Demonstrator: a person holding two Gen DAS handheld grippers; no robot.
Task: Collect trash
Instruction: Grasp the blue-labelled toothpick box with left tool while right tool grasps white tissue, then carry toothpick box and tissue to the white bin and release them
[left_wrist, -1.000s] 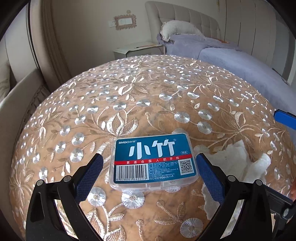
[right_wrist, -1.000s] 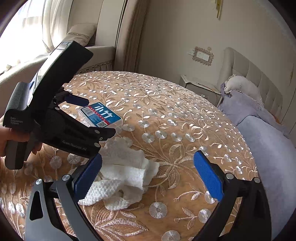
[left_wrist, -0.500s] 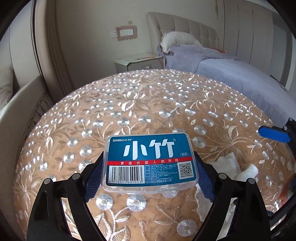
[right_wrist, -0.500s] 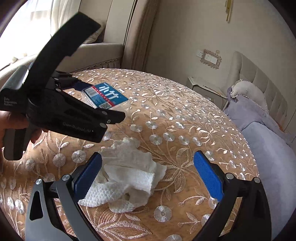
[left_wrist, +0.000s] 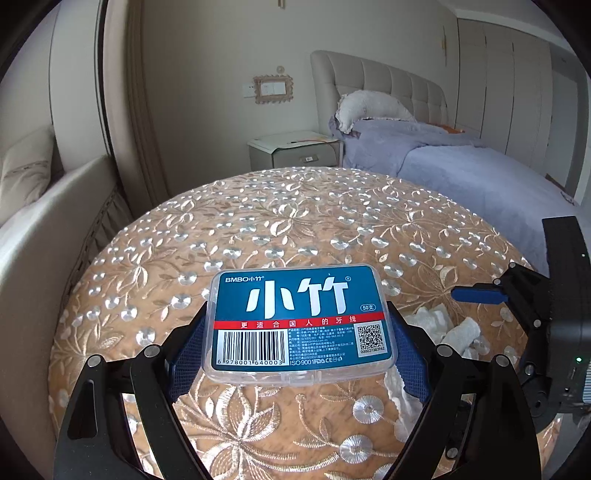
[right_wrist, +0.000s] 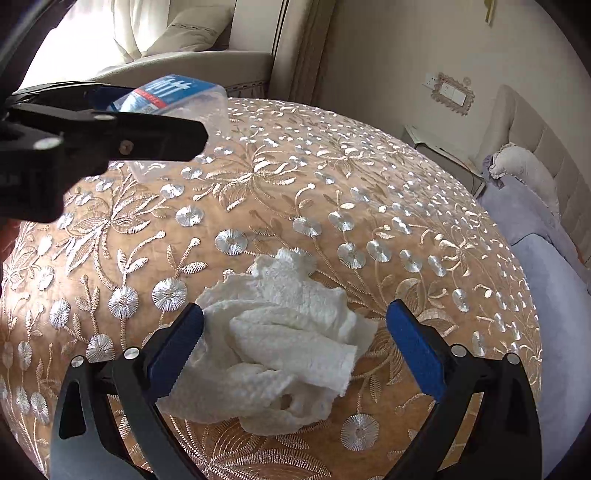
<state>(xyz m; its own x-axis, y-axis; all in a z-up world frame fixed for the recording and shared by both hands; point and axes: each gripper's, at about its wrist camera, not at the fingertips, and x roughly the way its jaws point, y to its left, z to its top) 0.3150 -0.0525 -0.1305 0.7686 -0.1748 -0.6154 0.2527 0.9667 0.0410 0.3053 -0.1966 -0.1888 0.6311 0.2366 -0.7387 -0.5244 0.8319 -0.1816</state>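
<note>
Left gripper: both blue pads pressed on the short ends of a clear plastic dental floss box, which is clamped between the fingers and lifted clear of the tablecloth, blue label up, barcode edge nearest the camera. In the right wrist view the same box sits high at upper left, above the cloth, behind the black finger of the left gripper.

Right gripper: jaws wide apart, nothing clamped. A crumpled white paper towel lies on the cloth between the fingers; its left edge is touching or just beside the left pad, its right edge stands apart from the right pad. Whether the fingertips rest on the cloth cannot be told.

Under and beyond both grippers: round table in a tan tablecloth embroidered with silver flowers.

Beyond the table's far edge: grey nightstand; to its right a bed with lavender bedding and a padded headboard; a beige sofa to the left.
</note>
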